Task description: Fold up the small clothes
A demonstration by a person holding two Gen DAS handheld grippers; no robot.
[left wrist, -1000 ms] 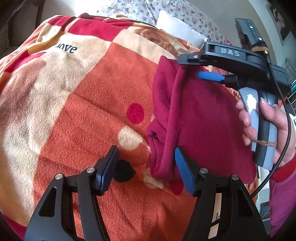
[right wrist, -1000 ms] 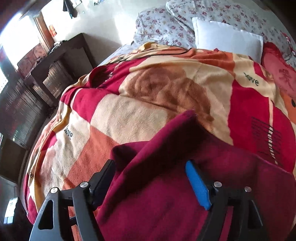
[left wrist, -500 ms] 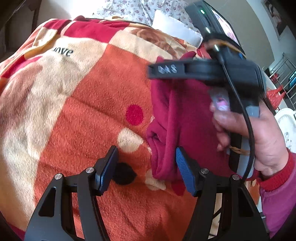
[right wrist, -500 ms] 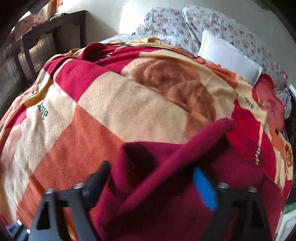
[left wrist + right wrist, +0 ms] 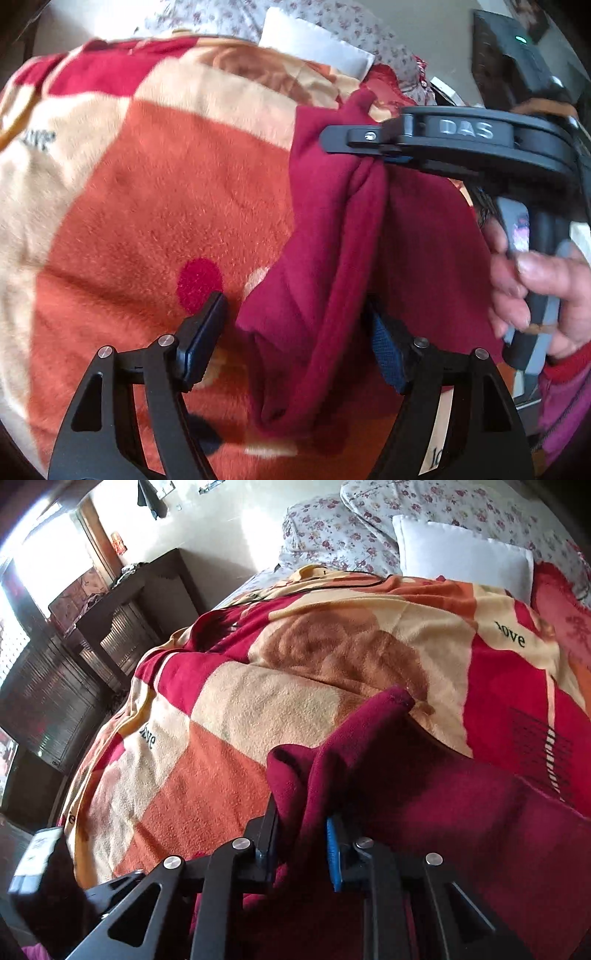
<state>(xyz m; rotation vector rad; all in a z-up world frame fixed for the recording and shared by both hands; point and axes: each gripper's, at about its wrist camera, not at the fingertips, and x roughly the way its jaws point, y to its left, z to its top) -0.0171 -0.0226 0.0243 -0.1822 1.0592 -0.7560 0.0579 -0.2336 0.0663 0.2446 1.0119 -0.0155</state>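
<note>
No containers in view. Maroon fleece garment (image 5: 332, 258) lies bunched on the blanket (image 5: 166, 184) covering the bed, toward 3 o'clock in the left wrist view, one ridge pulled up into a fold. Right claw (image 5: 301, 843) has just been closing and now pinches that raised fold between its pads. Left claw (image 5: 295, 343) has just been opening; its jaws straddle the garment's near edge, apparently without pressing, though the frame is blurred. "DAS" is moulded on the right claw's arm; "love" is printed on the blanket. White pillow (image 5: 461, 557) at 12 o'clock.
</note>
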